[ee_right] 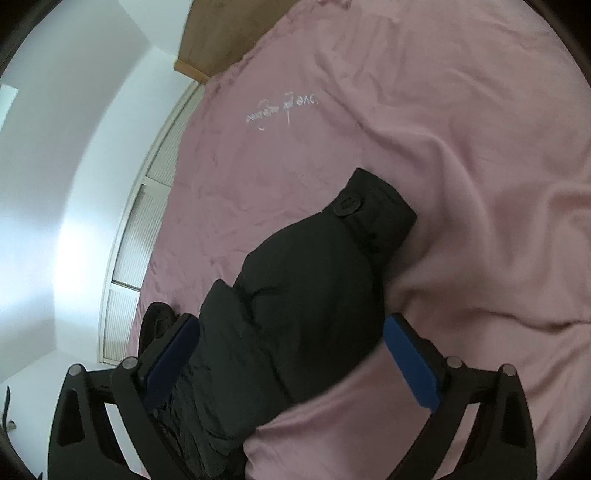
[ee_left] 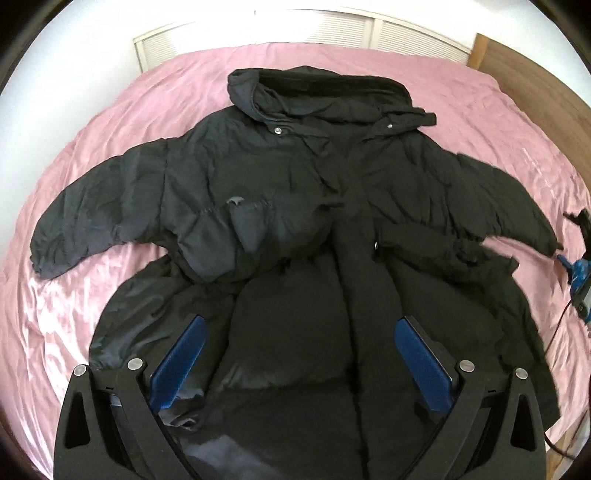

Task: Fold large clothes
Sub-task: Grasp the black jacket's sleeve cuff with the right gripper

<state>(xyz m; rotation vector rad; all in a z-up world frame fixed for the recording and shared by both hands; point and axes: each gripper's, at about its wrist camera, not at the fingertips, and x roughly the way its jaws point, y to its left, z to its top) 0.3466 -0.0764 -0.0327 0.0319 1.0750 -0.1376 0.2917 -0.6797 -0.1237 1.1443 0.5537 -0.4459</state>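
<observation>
Black puffer coat (ee_left: pixel 295 192), count one, spread mid-frame on pink bedsheet (ee_left: pixel 110 122), two sleeves out. Left gripper (ee_left: pixel 295 332) wide, over hem at lower centre. Right gripper (ee_right: pixel 291 332) wide, straddling one sleeve cuff (ee_right: pixel 373 218), one button.

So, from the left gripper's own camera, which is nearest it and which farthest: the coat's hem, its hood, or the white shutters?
1. Black puffer coat's hem, between the open jaws of the left gripper.
2. Its hood, mid-bed, beyond.
3. White louvred shutters, behind the pink bedsheet.
</observation>
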